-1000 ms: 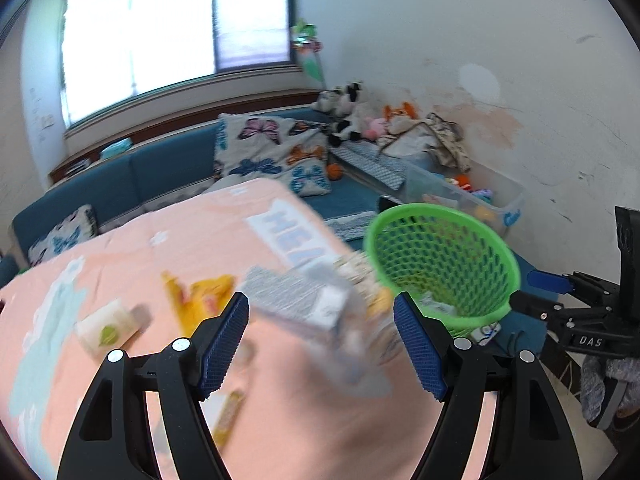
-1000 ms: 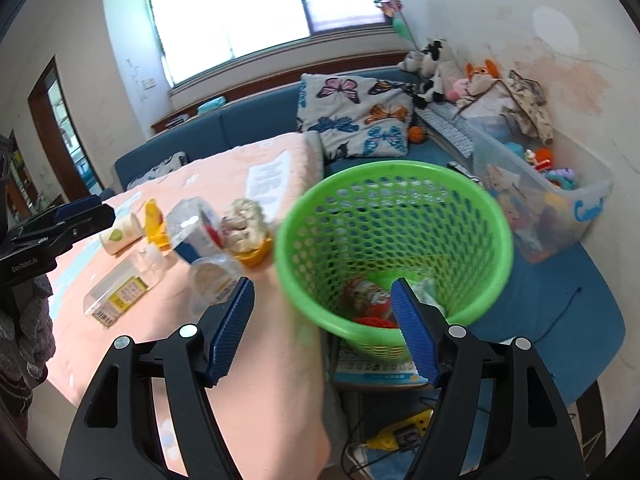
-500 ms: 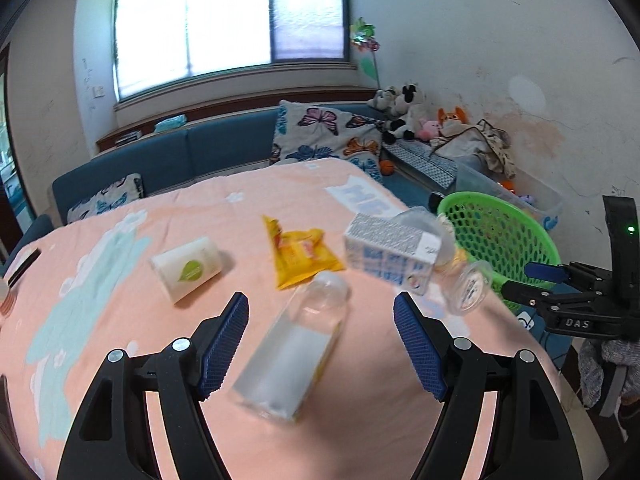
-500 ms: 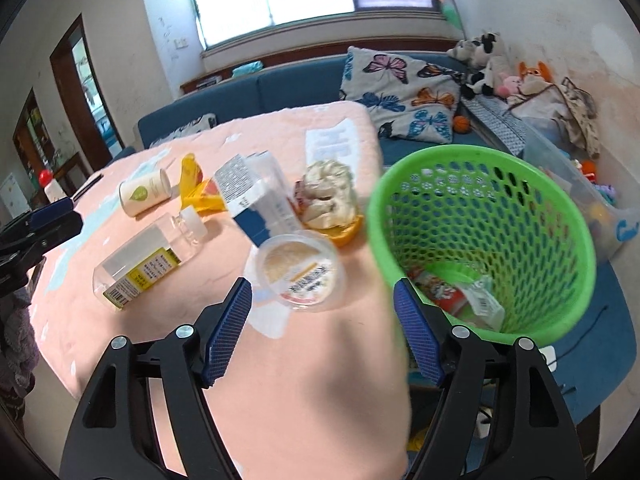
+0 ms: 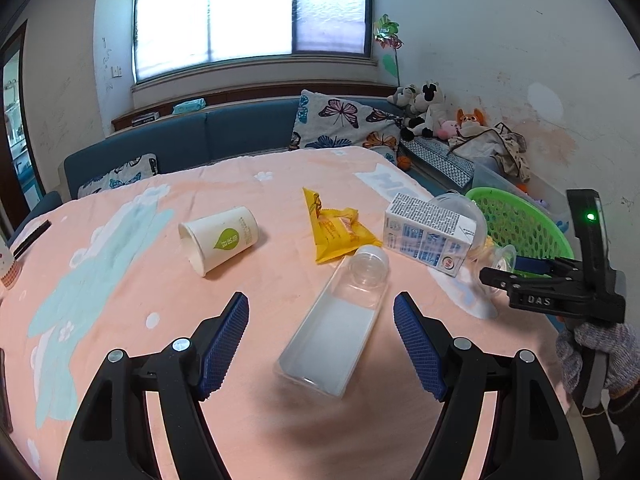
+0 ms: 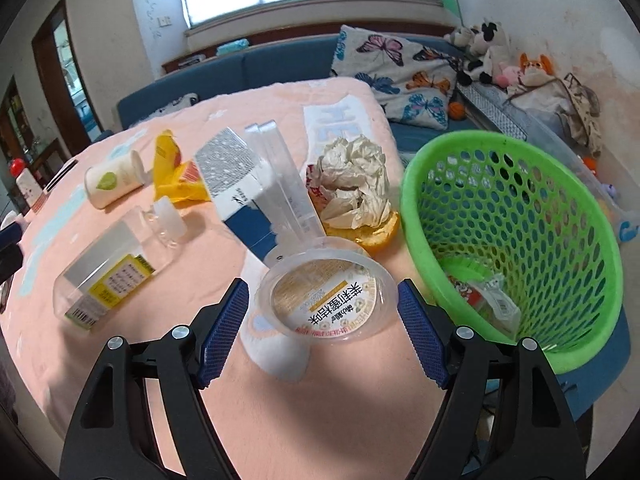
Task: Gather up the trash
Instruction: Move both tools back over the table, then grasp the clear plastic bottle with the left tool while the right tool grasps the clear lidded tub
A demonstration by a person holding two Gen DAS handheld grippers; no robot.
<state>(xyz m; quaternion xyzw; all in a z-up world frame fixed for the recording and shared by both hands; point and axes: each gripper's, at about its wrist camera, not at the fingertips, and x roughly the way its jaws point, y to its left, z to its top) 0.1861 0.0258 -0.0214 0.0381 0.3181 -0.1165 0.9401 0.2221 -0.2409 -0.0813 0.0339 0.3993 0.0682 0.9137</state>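
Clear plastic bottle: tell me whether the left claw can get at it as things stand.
Probably yes. The left claw is open, and the clear plastic bottle lies on its side on the pink tablecloth straight ahead between the fingers, nothing blocking it.

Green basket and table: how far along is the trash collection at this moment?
Early. Done: the green basket holds a few wrappers. In hand: nothing; the left gripper stands open around the clear bottle, the right gripper around the plastic cup. Left: paper cup, yellow wrapper, carton, crumpled paper.
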